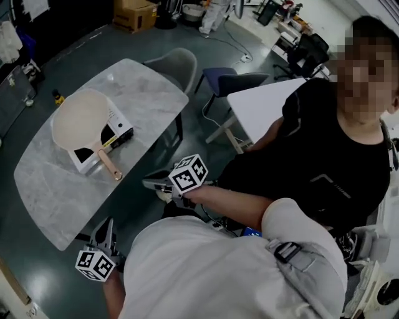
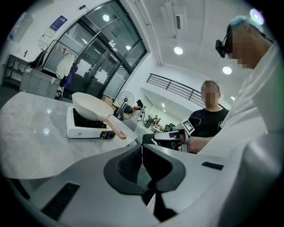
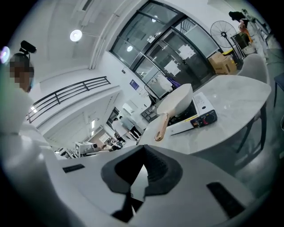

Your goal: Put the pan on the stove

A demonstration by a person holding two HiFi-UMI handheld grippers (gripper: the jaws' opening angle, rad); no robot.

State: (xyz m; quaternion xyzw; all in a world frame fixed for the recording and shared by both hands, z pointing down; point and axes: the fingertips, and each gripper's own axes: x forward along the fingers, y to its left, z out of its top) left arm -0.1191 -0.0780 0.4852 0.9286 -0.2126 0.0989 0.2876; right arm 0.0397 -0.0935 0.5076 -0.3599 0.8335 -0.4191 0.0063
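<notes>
The cream pan (image 1: 80, 121) is sitting bare on the portable stove (image 1: 120, 134) on the marble table (image 1: 56, 199). The left gripper (image 1: 106, 229) and right gripper (image 1: 154, 184) are hovering nearer, jaws closed on nothing.

Ahead of you: marble table (image 1: 56, 187), grey chair (image 1: 174, 62) at its far end. Blue chair (image 1: 234, 81) beside white table (image 1: 259, 106). Cardboard box (image 1: 134, 14) on floor beyond. Person in black shirt (image 1: 324, 156) close on your right.

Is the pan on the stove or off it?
On it. The pan sits on top of the white stove on the table, its handle sticking out past the edge.
</notes>
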